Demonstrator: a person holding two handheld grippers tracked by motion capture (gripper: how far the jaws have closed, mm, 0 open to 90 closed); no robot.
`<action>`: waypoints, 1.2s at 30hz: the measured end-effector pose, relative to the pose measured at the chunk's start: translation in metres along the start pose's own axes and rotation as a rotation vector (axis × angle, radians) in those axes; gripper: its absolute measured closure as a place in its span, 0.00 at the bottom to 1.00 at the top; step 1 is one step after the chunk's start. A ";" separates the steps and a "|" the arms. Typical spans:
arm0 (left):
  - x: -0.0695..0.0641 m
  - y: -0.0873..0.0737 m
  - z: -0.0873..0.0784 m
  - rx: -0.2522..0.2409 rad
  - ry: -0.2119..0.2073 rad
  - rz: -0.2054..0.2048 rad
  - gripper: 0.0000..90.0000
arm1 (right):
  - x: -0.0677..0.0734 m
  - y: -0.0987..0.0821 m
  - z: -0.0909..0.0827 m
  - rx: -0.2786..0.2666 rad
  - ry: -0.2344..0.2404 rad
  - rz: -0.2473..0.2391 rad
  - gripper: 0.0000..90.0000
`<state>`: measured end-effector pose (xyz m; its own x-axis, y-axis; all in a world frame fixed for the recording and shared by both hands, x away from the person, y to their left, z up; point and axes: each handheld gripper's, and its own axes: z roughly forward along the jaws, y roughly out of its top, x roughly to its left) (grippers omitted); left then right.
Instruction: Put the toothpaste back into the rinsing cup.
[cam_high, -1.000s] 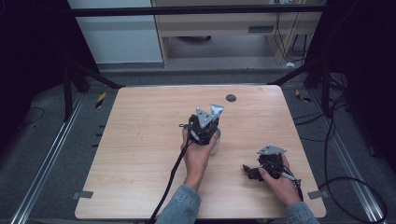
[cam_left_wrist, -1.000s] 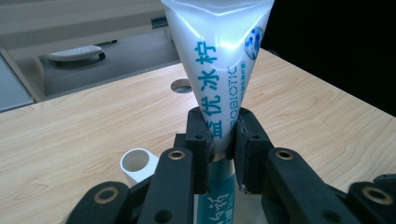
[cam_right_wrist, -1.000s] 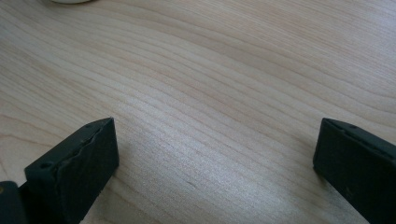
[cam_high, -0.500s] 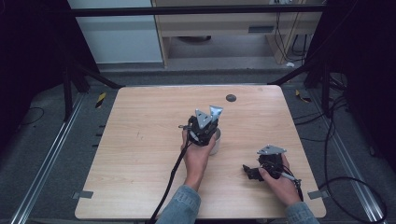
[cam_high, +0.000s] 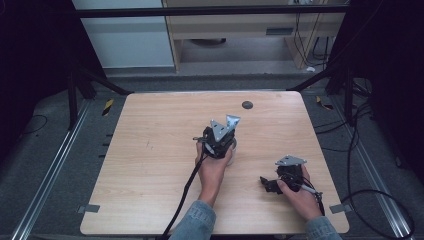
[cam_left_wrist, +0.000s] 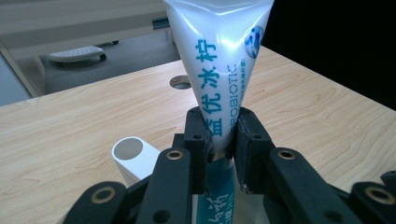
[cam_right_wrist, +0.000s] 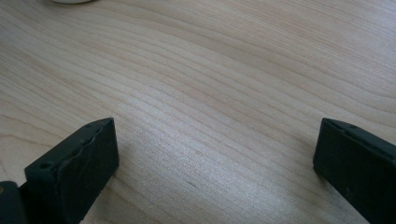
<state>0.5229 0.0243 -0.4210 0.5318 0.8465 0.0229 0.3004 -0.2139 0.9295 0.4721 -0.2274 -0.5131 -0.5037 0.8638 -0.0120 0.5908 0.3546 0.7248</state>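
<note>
A white toothpaste tube (cam_left_wrist: 219, 60) with blue lettering stands upright between the jaws of my left gripper (cam_left_wrist: 219, 128), which is shut on its lower part. Just below and left of the jaws is a white cylindrical cup (cam_left_wrist: 133, 156) with its opening facing the camera. In the high view the left gripper (cam_high: 220, 140) is held over the middle of the wooden table (cam_high: 150, 150), with the cup (cam_high: 232, 150) partly hidden beneath it. My right gripper (cam_high: 267, 184) rests low at the table's front right. Its jaws (cam_right_wrist: 215, 158) stand wide open over bare wood.
A dark round hole (cam_high: 247, 105) is set in the tabletop near the far edge, also visible behind the tube (cam_left_wrist: 180, 82). Black frame posts and cables surround the table. A cable trails from the left gripper toward the near edge.
The left gripper with the tube has shifted slightly toward the near side. The right gripper has not moved.
</note>
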 end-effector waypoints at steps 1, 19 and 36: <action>-0.001 0.000 0.000 0.000 0.000 0.002 0.85 | 0.000 0.000 0.000 0.000 0.000 0.000 0.00; -0.002 -0.001 0.001 0.015 0.000 0.015 0.79 | 0.000 0.000 0.000 0.000 0.000 -0.003 0.00; -0.001 -0.001 -0.001 0.019 0.010 0.032 0.64 | 0.000 0.000 0.000 0.000 0.000 -0.003 0.00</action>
<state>0.5212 0.0241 -0.4218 0.5334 0.8440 0.0563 0.2981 -0.2498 0.9213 0.4722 -0.2276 -0.5131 -0.5056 0.8626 -0.0144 0.5892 0.3574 0.7247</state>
